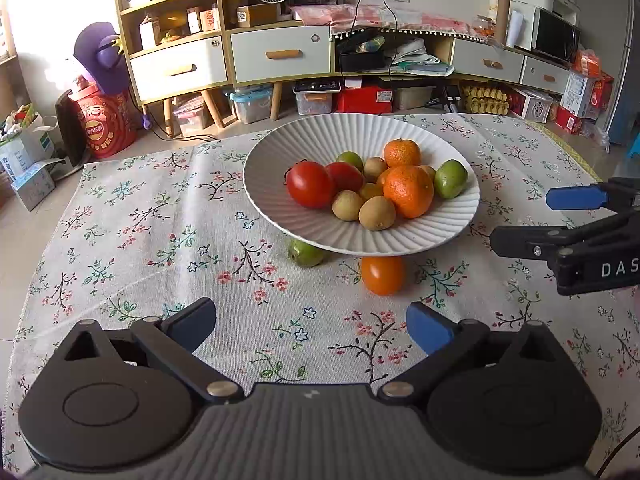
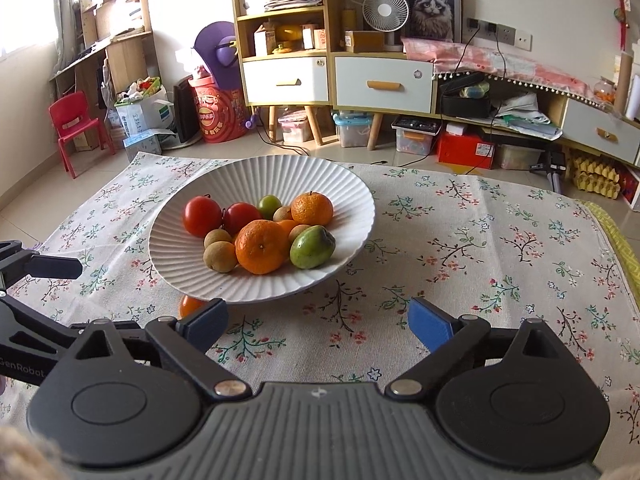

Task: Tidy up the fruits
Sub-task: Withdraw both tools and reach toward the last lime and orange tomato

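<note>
Both tongs are hanging spread and empty over the tabletop [image 1: 160, 240], the left tongs [image 1: 311, 326] nearer the orange tomato [image 1: 383, 275] that is lying just ahead and slightly right, tucked under the white bowl's [image 1: 320, 236] near rim

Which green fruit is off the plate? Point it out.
The green fruit on the tablecloth, partly tucked under the near-left rim of the white plate. The other two green ones lie inside the plate.
</note>
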`<state>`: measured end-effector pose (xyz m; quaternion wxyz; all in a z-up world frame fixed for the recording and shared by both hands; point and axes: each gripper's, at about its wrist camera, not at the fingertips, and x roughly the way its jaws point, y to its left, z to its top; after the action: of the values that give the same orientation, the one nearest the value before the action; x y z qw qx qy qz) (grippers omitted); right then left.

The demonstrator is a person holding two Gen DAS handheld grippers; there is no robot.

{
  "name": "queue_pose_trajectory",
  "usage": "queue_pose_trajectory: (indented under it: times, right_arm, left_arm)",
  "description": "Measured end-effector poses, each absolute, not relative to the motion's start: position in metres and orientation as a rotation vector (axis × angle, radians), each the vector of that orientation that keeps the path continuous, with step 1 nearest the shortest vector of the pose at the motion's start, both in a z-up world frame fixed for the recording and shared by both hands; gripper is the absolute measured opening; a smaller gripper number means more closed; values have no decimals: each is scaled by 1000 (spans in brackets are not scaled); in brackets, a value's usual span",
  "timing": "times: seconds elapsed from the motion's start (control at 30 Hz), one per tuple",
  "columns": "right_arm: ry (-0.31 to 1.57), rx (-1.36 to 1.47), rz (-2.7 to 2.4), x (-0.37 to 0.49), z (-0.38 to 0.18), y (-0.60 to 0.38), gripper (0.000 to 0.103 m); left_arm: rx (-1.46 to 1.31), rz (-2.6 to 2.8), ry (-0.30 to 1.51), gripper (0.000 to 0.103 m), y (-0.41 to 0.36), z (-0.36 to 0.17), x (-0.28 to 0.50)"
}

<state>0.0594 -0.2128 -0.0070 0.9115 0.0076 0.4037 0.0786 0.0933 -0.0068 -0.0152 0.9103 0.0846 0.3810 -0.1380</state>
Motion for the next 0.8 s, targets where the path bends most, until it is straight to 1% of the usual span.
queue_pose_trajectory:
  times: [0.27, 0.6, 0.73, 0.8]
  right_arm:
    - [842, -69, 189, 49, -19, -194, 98]
    - [842, -133, 253, 42, -32, -175, 99]
    - [838, -159, 297, 44, -39, -166, 99]
    - [837, -172, 324, 45, -42, -162, 97]
  left_arm:
    - [180, -273, 790, 99, 7, -36, 102]
    - [223, -359, 693, 99, 15, -57, 112]
    - [233, -423, 657, 99, 15, -59, 120]
    - [239, -453, 645, 98, 14, -59, 124]
